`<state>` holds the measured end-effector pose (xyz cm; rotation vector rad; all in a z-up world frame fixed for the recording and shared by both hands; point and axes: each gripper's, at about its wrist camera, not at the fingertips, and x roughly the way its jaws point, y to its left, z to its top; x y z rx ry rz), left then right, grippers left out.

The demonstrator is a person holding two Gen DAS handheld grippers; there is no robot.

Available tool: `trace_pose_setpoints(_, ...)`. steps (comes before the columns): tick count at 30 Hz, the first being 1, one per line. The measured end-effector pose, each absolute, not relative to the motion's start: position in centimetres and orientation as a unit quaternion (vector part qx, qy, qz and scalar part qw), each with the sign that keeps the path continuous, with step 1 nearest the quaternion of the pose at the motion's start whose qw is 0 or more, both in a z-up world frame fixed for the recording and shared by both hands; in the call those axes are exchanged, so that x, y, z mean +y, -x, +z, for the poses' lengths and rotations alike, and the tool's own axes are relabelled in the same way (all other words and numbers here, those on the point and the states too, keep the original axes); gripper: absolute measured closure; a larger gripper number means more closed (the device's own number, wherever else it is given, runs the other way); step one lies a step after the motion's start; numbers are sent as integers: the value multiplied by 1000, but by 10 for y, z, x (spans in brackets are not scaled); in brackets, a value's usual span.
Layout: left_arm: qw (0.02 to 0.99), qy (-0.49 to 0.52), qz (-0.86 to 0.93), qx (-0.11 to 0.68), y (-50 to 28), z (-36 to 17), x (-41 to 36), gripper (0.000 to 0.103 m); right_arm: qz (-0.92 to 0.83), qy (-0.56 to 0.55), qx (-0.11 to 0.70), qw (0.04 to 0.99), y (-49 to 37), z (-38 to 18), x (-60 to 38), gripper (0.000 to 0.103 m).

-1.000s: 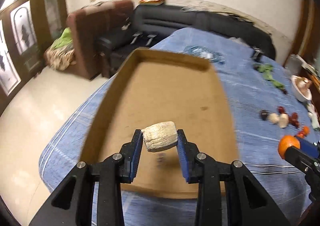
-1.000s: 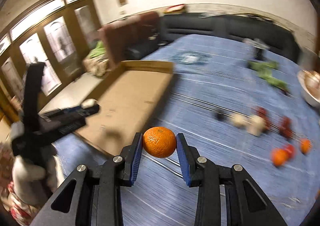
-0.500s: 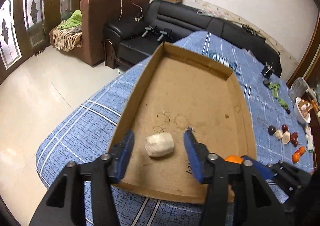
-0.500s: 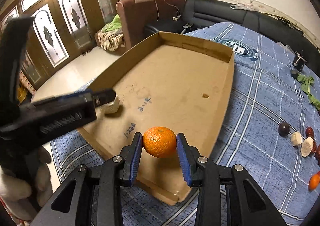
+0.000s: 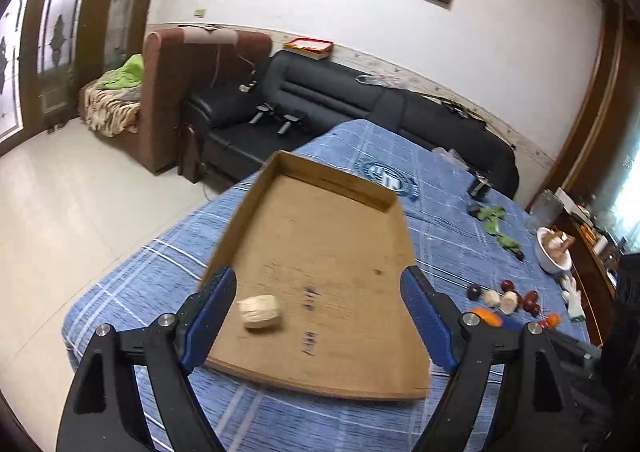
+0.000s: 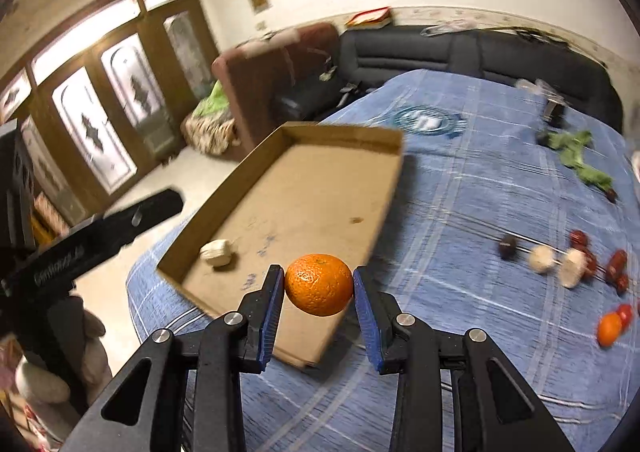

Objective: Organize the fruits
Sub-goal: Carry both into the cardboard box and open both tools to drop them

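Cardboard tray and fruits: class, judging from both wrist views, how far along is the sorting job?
Done: one pale piece lies loose in the cardboard tray, and the left tool has just been opening, with nothing gripped. In hand: the right tool clamps an orange above the tray's near corner, not yet set down. Left: the scattered fruits and a second orange still on the blue cloth.

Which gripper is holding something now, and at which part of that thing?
The right gripper holds the orange by its two opposite sides. The left gripper, just opened, holds nothing; the pale piece lies in the cardboard tray.
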<state>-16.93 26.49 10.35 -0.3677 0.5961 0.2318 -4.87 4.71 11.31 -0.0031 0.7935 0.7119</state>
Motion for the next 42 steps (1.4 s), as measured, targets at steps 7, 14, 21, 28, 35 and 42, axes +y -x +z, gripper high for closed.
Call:
trace_pose_setpoints(7, 919, 210, 72, 325, 150, 97, 239, 19, 293, -46, 375, 878, 32, 118, -20, 62)
trace_pose_setpoints(14, 923, 207, 99, 309, 162, 109, 250, 19, 343, -9, 373, 862, 34, 115, 18, 62)
trace_pose_setpoints(21, 924, 203, 109, 306, 169, 105, 269, 19, 236, -58, 402, 883, 9, 95, -77, 62)
trace_pose_setpoints(28, 921, 204, 81, 323, 156, 93, 256, 19, 173, -11, 419, 891, 8, 79, -94, 62)
trace_pose_setpoints(35, 921, 206, 102, 315, 163, 97, 268, 19, 150, 15, 434, 888, 1, 53, -95, 65)
trace_pose_setpoints(42, 919, 217, 101, 313, 168, 94, 275, 19, 165, 45, 442, 880, 13, 50, -81, 71)
